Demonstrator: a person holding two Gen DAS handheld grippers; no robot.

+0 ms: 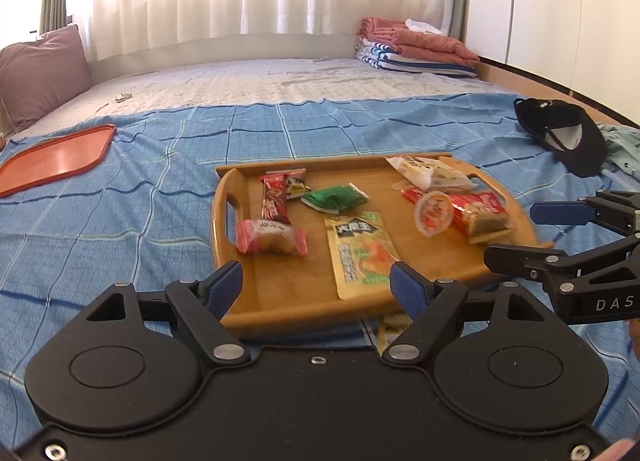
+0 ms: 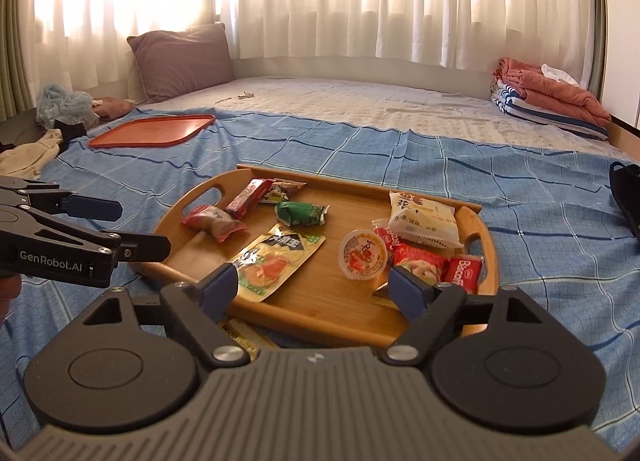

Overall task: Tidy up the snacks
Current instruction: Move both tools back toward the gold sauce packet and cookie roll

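Wooden tray (image 1: 516, 221) rests on the blue plaid bedspread (image 1: 100, 229), loaded with snack packets — yellow-green pouch (image 1: 360, 257), green wrapper (image 1: 334, 199), jelly cup (image 2: 362, 255). Left gripper (image 1: 316, 287) and right gripper (image 2: 312, 287) hover at its near edge, jaws spread wide, nothing between them. Orange tray (image 2: 152, 131) lies well apart.

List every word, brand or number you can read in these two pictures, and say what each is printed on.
"DAS": right gripper, on its body; cut off by the picture's edge.
"GenRobot.AI": left gripper, on its body.
"Biscoff": red packet, partly hidden.
The other snack wrappers' print on the wooden tray: too small or blurred to read reliably.
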